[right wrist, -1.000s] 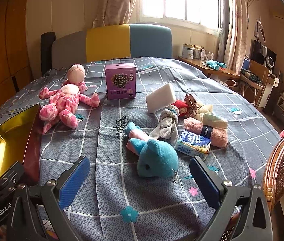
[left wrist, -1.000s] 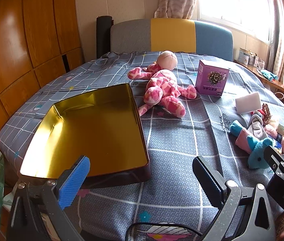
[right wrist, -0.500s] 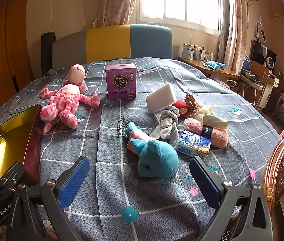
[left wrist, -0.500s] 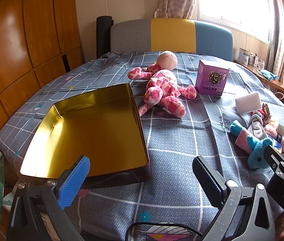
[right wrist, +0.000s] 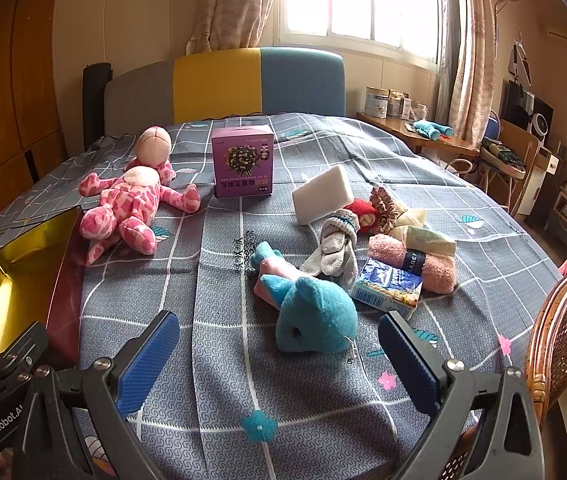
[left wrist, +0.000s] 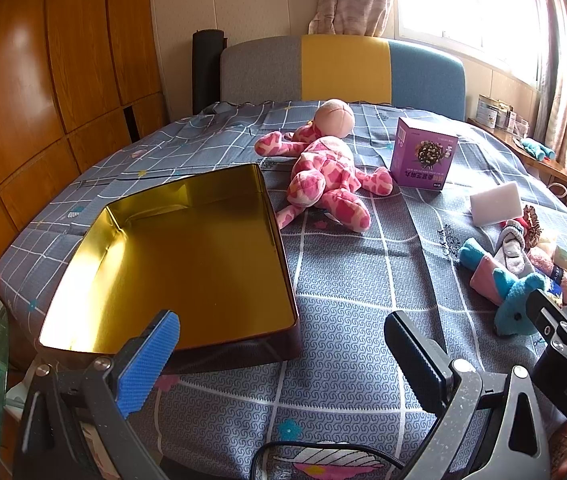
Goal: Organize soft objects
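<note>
An open gold-lined tin box [left wrist: 187,256] lies on the bed at the left, also at the left edge of the right wrist view [right wrist: 15,272]. A pink spotted plush doll [left wrist: 323,172] [right wrist: 131,200] lies beyond it. A blue plush toy [right wrist: 307,308] [left wrist: 511,304] lies in the middle, with a grey glove [right wrist: 335,248], a pink rolled towel [right wrist: 411,264] and a red and brown soft toy [right wrist: 379,212] behind it. My left gripper [left wrist: 283,356] is open and empty at the tin's near edge. My right gripper [right wrist: 279,356] is open and empty just before the blue plush.
A purple carton [right wrist: 242,162], a white sponge block [right wrist: 323,194] and a blue-white packet [right wrist: 387,288] lie among the toys. A wicker chair [right wrist: 563,332] stands at the right bed edge. A desk [right wrist: 415,136] and headboard [right wrist: 223,84] are behind.
</note>
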Demonstrator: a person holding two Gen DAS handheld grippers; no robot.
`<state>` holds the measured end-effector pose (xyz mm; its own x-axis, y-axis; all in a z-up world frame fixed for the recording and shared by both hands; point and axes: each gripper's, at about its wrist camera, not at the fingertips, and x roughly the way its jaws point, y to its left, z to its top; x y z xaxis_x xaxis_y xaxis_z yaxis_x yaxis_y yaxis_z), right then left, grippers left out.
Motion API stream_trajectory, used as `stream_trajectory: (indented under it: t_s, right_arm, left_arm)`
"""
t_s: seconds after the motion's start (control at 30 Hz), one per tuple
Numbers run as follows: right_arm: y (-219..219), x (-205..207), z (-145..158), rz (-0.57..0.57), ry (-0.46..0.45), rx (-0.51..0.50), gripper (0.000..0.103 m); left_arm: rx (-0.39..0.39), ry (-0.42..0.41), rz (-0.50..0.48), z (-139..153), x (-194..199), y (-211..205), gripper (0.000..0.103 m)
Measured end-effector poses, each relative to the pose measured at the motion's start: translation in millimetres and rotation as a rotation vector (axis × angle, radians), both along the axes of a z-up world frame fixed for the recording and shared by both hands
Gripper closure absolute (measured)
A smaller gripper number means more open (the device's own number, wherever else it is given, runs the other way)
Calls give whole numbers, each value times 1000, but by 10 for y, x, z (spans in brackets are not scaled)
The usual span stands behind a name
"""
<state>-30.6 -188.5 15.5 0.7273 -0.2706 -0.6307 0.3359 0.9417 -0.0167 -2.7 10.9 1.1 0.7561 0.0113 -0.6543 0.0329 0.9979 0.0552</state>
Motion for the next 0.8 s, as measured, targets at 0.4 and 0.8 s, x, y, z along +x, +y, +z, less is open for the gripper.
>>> stream_trajectory:
  t_s: [0.4,0.8]
  right_arm:
    - [-6,7,-20,2,5,2,1]
    - [-703,22,106,9,22,152,1]
  left_arm:
    - [-4,7,-1,-5,6,-5,0]
    - [-124,56,-227,112,200,-115,0]
